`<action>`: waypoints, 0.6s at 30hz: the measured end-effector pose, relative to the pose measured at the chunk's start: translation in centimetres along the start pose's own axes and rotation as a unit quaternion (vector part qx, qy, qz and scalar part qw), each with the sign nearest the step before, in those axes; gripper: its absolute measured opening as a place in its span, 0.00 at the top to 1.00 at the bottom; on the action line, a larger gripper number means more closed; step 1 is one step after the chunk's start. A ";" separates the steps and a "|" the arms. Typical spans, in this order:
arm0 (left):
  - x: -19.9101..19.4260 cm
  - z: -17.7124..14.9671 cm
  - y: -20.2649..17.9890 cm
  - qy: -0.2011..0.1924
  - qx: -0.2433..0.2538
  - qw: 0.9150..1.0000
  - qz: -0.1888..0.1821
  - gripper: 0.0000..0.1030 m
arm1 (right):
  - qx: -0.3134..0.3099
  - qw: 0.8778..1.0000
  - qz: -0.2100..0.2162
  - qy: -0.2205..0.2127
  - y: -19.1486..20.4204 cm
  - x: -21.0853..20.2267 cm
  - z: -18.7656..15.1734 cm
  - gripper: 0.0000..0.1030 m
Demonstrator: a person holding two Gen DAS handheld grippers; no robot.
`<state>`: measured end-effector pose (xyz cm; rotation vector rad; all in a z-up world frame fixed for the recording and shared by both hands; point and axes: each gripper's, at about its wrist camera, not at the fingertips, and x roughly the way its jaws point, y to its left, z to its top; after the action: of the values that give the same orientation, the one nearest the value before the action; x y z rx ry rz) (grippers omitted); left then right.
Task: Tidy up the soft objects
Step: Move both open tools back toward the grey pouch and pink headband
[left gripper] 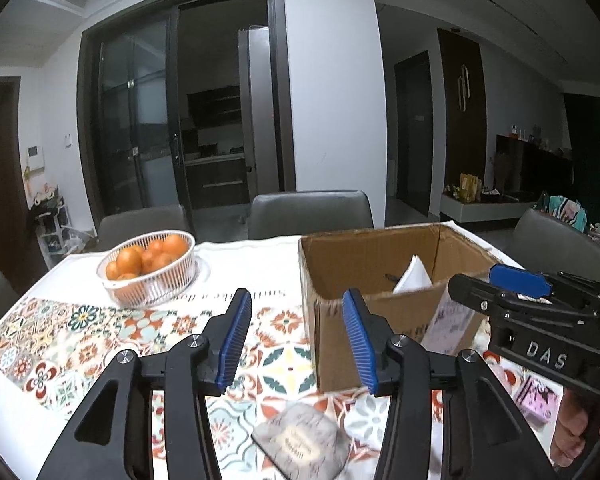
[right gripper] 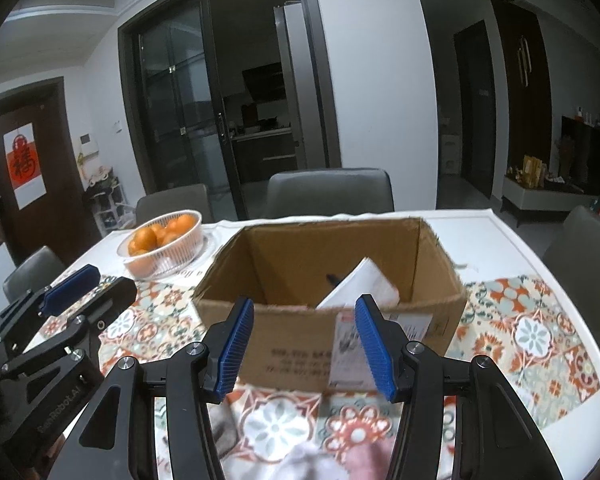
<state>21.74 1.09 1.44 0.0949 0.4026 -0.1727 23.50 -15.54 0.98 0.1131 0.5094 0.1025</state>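
Observation:
An open cardboard box stands on the patterned tablecloth, with a white packet leaning inside it. My left gripper is open and empty, above a grey soft packet lying on the table in front of the box. My right gripper is open and empty, just in front of the box; blurred white and pink soft items lie below it. A pink patterned packet lies to the right in the left wrist view. Each gripper shows in the other's view: the right, the left.
A white wire basket of oranges stands at the back left of the table. Grey chairs surround the table. The room with glass doors lies beyond.

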 end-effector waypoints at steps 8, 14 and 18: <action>-1.7 -3.1 0.7 0.028 -0.010 1.000 -0.008 0.53 | 0.001 1.000 -0.001 0.017 1.3 -1.5 -2.9 0.47; -2.3 -5.5 0.3 0.051 -0.003 0.999 -0.014 0.53 | 0.008 1.000 -0.015 0.026 1.5 -2.7 -5.4 0.47; -2.0 -7.0 -0.2 0.067 0.000 0.997 -0.023 0.53 | 0.014 0.999 -0.021 0.038 1.3 -3.0 -6.9 0.47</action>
<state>17.23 2.09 -4.23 0.0980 0.5396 -0.2134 17.41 -14.09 -3.40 0.1267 0.5881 0.0594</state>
